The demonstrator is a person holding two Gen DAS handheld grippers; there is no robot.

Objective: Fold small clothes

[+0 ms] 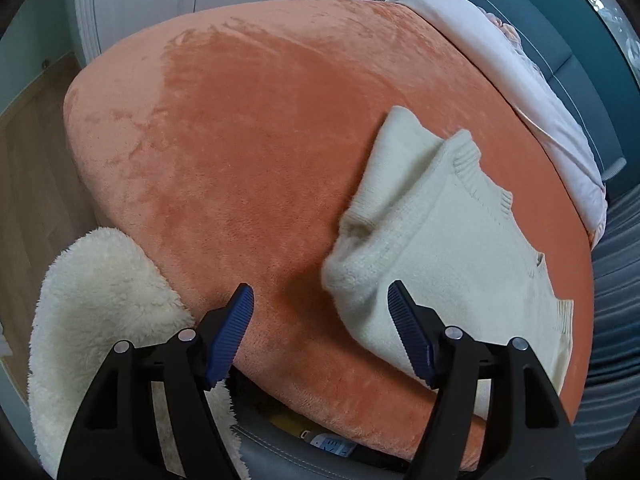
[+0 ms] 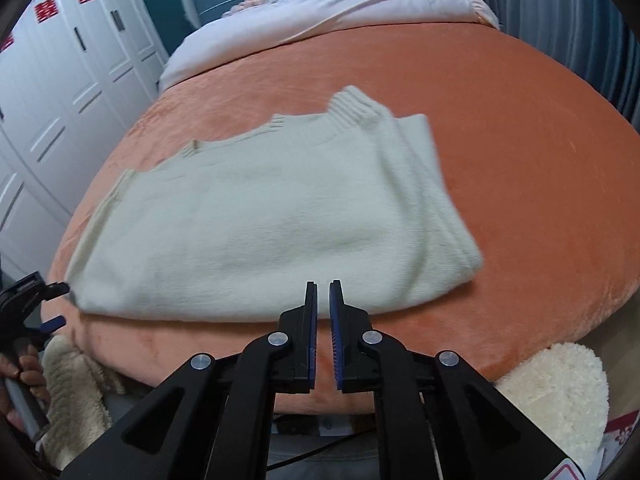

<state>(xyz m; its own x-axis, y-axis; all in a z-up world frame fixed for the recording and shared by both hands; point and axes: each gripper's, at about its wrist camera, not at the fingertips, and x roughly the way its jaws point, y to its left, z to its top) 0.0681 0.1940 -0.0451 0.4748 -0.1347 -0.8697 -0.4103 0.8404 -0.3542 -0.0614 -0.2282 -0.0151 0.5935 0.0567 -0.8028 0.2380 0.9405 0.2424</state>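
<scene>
A cream knitted sweater [image 2: 256, 216] lies partly folded on the orange plush bed cover [image 2: 520, 168]; one side is folded over, with ribbed cuffs at its far edge. It also shows in the left wrist view [image 1: 440, 248]. My left gripper [image 1: 322, 300] is open and empty, its right finger [image 1: 412, 336] over the sweater's near edge. It also shows at the sweater's left corner in the right wrist view [image 2: 48, 300]. My right gripper [image 2: 323, 286] has its jaws nearly together, empty, just in front of the sweater's near edge.
A white fluffy fleece [image 1: 100, 300] hangs off the near bed edge; it also shows in the right wrist view [image 2: 560, 392]. A pale pink quilt [image 2: 320, 12] lies at the bed's head. White wardrobes [image 2: 60, 80] stand at left.
</scene>
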